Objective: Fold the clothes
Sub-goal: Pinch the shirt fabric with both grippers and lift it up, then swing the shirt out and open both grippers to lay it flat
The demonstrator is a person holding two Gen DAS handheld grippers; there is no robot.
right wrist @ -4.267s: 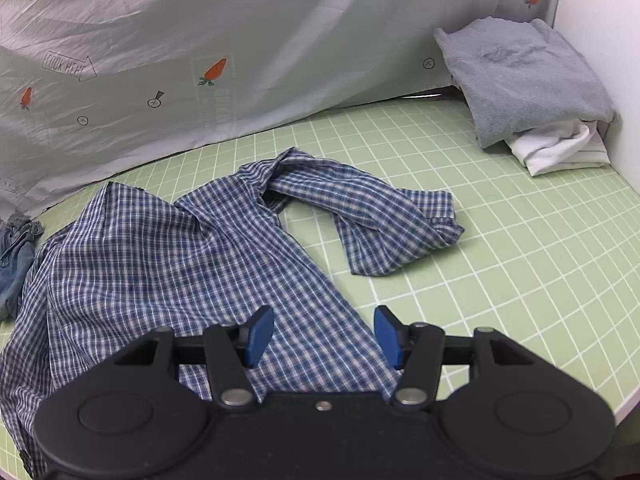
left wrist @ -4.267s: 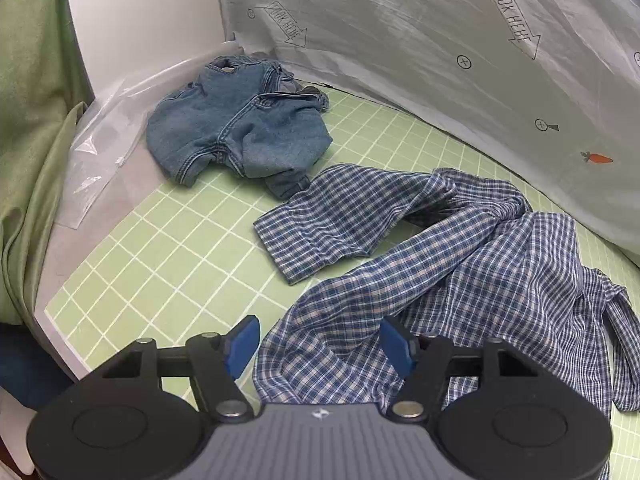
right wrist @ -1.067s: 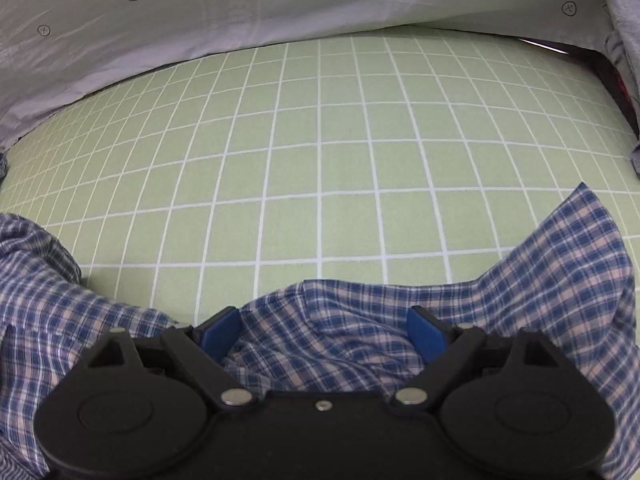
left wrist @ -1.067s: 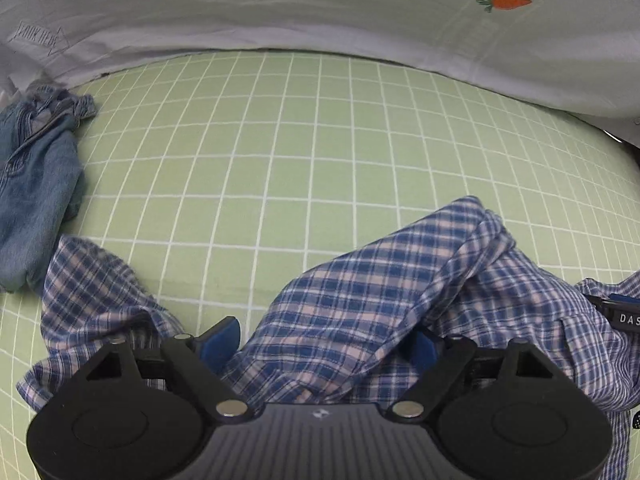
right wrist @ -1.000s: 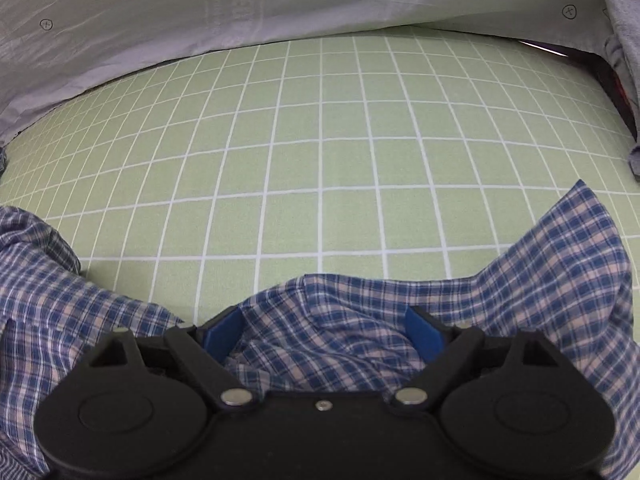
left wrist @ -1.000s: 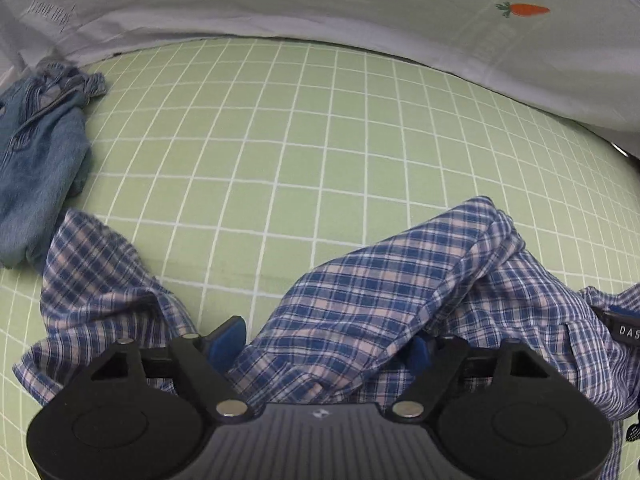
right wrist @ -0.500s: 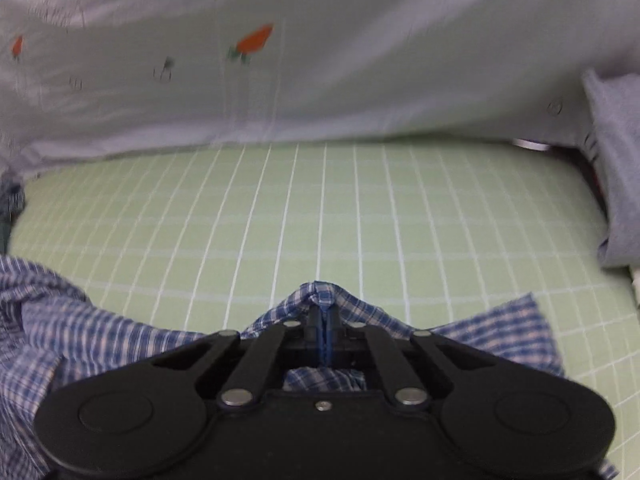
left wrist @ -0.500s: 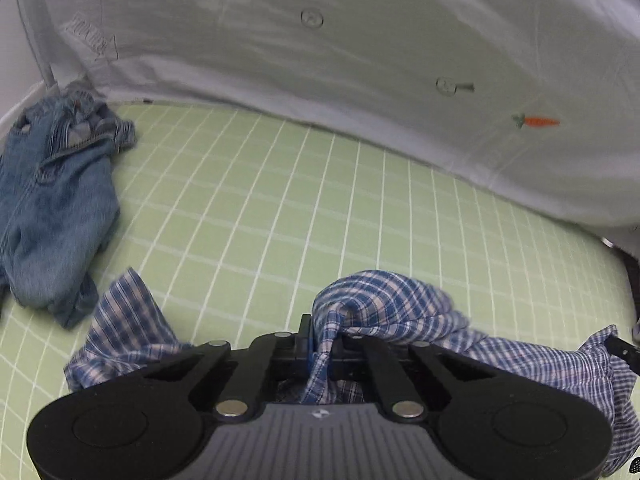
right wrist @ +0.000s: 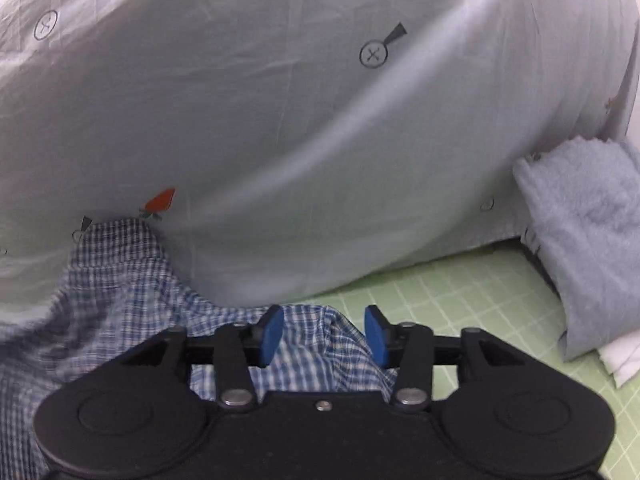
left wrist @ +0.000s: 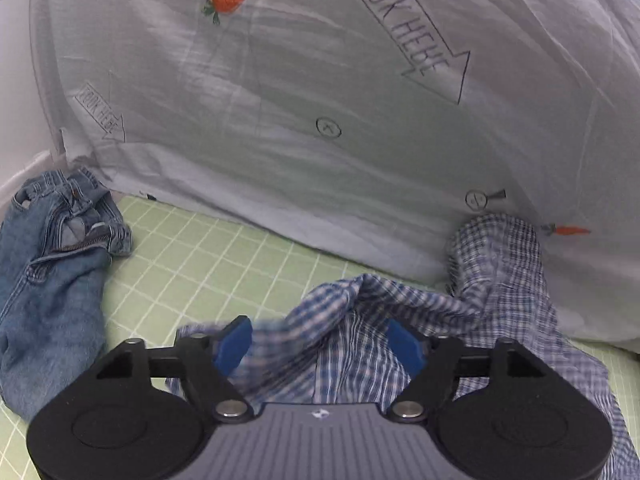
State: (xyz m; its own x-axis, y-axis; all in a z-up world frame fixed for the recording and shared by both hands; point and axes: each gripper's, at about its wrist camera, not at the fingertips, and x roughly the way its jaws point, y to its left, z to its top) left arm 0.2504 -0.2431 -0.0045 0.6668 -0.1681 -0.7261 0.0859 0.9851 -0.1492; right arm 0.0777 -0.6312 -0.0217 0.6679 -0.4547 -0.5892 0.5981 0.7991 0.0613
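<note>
On the green grid mat (left wrist: 208, 264), the plaid shirt (left wrist: 400, 320) lies bunched between both grippers' opening jaws, pinched shut half a second ago. Left gripper (left wrist: 316, 344) alone sees jeans (left wrist: 48, 280); right gripper (right wrist: 324, 334) sees a grey folded garment (right wrist: 584, 240).

The plaid shirt (left wrist: 500, 280) is motion-blurred and partly hidden behind the left gripper (left wrist: 320, 344).

Soft even light, fisheye-warped, motion-blurred
</note>
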